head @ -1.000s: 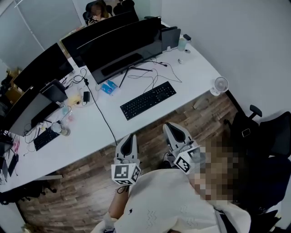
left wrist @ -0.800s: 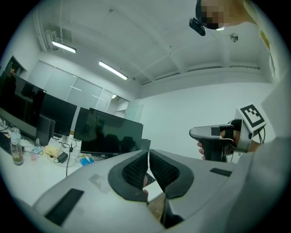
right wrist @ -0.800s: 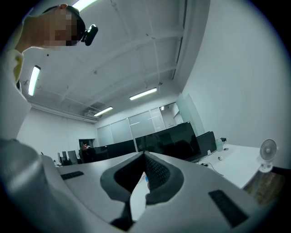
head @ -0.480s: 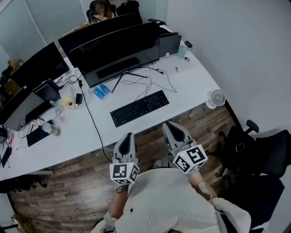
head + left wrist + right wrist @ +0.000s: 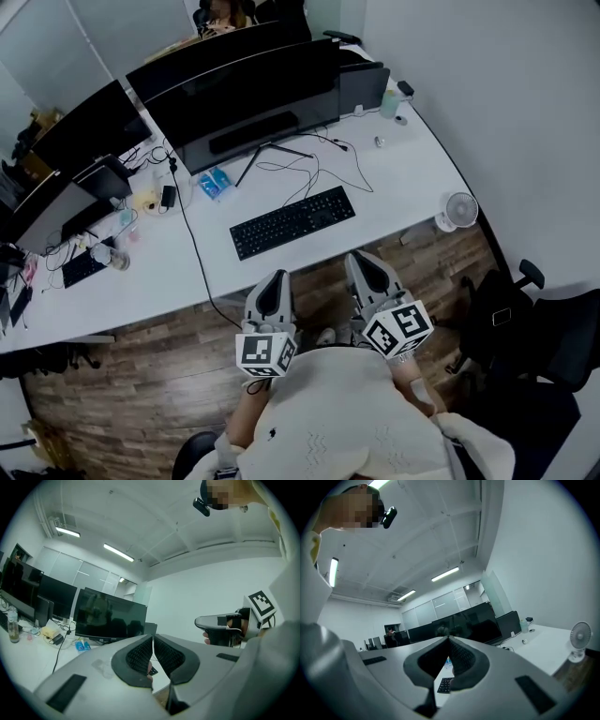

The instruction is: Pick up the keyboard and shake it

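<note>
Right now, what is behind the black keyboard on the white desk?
Behind the keyboard lie loose black cables, then a wide dark monitor. The monitor covers the desk behind it, so anything there is hidden.

White desk [image 5: 405, 173]: keyboard [image 5: 292, 222], monitor [image 5: 248, 98], fan [image 5: 457, 211], cables [image 5: 309, 171].

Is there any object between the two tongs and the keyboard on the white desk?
Nothing visible. The left tongs and right tongs hang short of the desk; only its bare top lies before the keyboard. Cables lie behind it.
</note>
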Action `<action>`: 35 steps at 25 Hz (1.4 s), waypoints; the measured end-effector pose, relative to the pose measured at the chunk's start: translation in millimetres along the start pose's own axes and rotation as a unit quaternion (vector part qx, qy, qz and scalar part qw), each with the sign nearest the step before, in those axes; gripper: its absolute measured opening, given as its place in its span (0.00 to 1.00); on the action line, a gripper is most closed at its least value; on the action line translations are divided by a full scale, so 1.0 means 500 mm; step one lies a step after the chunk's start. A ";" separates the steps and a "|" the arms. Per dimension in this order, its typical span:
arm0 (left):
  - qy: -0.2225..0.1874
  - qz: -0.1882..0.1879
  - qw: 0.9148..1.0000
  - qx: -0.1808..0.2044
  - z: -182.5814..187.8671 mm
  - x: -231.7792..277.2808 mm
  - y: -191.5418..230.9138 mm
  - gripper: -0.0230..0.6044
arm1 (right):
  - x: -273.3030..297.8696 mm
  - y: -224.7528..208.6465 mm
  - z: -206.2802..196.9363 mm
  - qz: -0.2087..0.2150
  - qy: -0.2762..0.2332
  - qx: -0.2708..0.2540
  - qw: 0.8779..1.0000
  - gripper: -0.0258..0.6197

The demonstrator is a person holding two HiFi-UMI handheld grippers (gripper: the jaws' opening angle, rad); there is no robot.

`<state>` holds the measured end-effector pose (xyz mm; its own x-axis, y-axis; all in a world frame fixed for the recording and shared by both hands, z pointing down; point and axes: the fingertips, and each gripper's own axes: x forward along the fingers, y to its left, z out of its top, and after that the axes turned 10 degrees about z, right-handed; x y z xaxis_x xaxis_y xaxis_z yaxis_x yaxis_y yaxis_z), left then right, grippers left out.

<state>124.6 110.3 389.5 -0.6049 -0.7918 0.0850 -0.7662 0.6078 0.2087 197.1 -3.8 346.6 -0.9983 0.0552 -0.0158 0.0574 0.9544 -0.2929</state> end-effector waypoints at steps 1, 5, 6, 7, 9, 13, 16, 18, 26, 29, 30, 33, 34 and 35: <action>0.000 0.003 1.000 0.000 0.000 0.003 0.002 0.07 | 0.001 -0.005 -0.002 0.001 0.002 0.002 1.000 0.04; 0.004 0.020 1.000 -0.001 -0.003 0.024 0.022 0.07 | 0.019 -0.020 -0.003 0.004 0.009 0.000 1.000 0.04; 0.005 0.020 1.000 0.000 -0.003 0.032 0.025 0.07 | 0.026 -0.024 -0.002 0.006 0.009 -0.002 1.000 0.04; 0.005 0.019 1.000 0.002 -0.003 0.040 0.025 0.07 | 0.034 -0.027 -0.001 0.009 0.010 -0.004 1.000 0.04; 0.005 0.016 1.000 0.004 0.000 0.059 0.027 0.07 | 0.053 -0.034 0.003 0.014 0.013 -0.008 1.000 0.04; 0.006 0.025 1.000 0.006 0.011 0.108 0.057 0.07 | 0.105 -0.059 0.012 0.019 0.019 -0.008 1.000 0.04; 0.011 0.040 0.999 0.001 0.009 0.151 0.094 0.07 | 0.147 -0.082 0.014 0.022 0.029 -0.012 0.999 0.04; 0.013 0.050 0.999 -0.004 0.009 0.179 0.118 0.07 | 0.174 -0.101 0.012 0.021 0.036 -0.011 0.999 0.04; 0.032 0.060 0.998 -0.002 -0.012 0.288 0.189 0.07 | 0.286 -0.180 -0.003 0.020 0.061 -0.010 0.998 0.04; 0.048 0.065 0.997 0.003 -0.030 0.315 0.219 0.07 | 0.322 -0.200 -0.009 0.017 0.065 -0.004 0.998 0.04; 0.054 0.066 0.996 0.000 -0.035 0.324 0.230 0.07 | 0.333 -0.206 -0.012 0.014 0.067 -0.001 0.998 0.04; 0.066 0.068 0.995 -0.007 -0.045 0.349 0.257 0.07 | 0.363 -0.228 -0.027 -0.003 0.079 0.007 0.997 0.04; 0.068 0.067 0.995 -0.008 -0.047 0.357 0.264 0.07 | 0.372 -0.236 -0.032 -0.009 0.082 0.011 0.997 0.04; 0.069 0.064 0.995 -0.008 -0.048 0.366 0.272 0.07 | 0.382 -0.244 -0.037 -0.015 0.084 0.014 0.996 0.04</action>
<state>-85.0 46.5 456.7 -0.6613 -0.7088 0.2456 -0.6799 0.7046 0.2031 -0.5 -104.3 397.2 -0.9851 0.0779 0.1535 0.0253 0.9477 -0.3182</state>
